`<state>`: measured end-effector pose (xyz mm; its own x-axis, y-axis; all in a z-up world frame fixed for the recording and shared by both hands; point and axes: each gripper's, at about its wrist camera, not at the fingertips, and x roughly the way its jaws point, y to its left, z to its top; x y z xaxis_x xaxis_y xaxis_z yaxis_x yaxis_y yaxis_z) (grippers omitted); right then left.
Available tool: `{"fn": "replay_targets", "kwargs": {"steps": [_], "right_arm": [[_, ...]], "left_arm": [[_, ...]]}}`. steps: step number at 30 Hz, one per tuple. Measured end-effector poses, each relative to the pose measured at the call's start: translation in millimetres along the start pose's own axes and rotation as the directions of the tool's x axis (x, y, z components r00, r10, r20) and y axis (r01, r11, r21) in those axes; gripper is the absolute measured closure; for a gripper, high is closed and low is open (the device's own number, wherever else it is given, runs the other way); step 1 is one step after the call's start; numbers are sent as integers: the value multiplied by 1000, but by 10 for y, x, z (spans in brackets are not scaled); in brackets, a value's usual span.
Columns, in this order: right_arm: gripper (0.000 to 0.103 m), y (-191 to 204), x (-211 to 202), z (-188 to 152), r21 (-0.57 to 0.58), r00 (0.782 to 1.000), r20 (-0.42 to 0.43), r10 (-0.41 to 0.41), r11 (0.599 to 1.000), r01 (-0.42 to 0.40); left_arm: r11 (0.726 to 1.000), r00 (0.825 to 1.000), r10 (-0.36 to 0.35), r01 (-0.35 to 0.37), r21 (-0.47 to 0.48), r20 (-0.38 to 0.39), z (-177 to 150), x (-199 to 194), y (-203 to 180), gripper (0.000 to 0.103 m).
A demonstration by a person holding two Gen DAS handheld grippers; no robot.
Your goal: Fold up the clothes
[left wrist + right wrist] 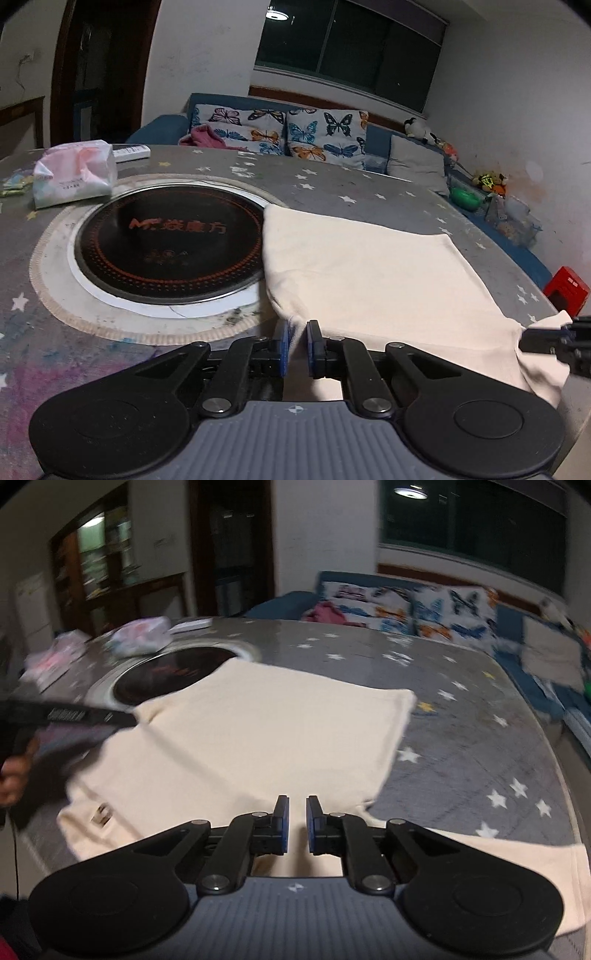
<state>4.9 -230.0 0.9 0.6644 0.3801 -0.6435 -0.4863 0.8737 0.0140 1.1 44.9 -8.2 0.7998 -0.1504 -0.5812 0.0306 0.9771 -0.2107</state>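
A cream garment (369,273) lies flat on the grey star-print table, its left edge over the black round hotplate. My left gripper (296,341) is shut on the garment's near left edge, cloth pinched between its blue pads. In the right wrist view the same garment (258,731) is spread out, partly folded, with a small label near its left end. My right gripper (296,823) is over the garment's near edge, jaws a narrow gap apart with cloth between them. The right gripper also shows at the right edge of the left wrist view (554,345), holding a cloth corner.
A black round hotplate (166,236) is set into the table (332,184). A tissue pack (74,173) and a white remote (131,151) lie at the far left. A blue sofa with butterfly cushions (314,136) stands behind. A red box (567,290) is at the right.
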Motion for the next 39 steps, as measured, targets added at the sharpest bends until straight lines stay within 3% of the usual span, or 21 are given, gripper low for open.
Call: {"fn": "replay_targets", "kwargs": {"steps": [4,9,12,19,27,32,33,34,35,39], "right_arm": [[92,126,6,-68,-63,999,-43,9,998,-12],[90,-159,-165,-199,88,997,-33,-73,993,76],[90,-393,-294,-346,175,984,-49,-171,969,177],[85,-1031,-568,-677,369,918,-106,-383,842,394],[75,-1478,-627,-837,490,851,-125,-509,714,499],[75,-1553,-552,-869,503,838,-123,-532,694,515],[80,-1546,-547,-873,503,836,-121,-535,693,516],[89,-1541,-549,-875,504,837,-119,-534,694,514],[92,-1535,-556,-877,504,840,-114,-531,697,509],[95,-1469,-664,-833,508,856,-63,-513,722,470]], "left_arm": [[1000,999,11,-11,0,-30,-7,37,30,91],[1000,999,16,-16,3,-37,28,-1,8,82],[1000,999,5,-5,15,-31,47,-50,-63,74],[992,995,-93,96,86,-35,75,-134,-419,71],[971,983,-165,177,161,-84,-35,-78,-802,65],[957,974,-197,217,195,-115,-123,-58,-989,61],[953,972,-204,225,202,-120,-140,-57,-1025,61],[949,970,-211,233,210,-124,-157,-55,-1060,60],[946,968,-217,241,218,-129,-175,-53,-1095,59],[929,959,-244,274,246,-147,-237,-40,-1223,57]]}}
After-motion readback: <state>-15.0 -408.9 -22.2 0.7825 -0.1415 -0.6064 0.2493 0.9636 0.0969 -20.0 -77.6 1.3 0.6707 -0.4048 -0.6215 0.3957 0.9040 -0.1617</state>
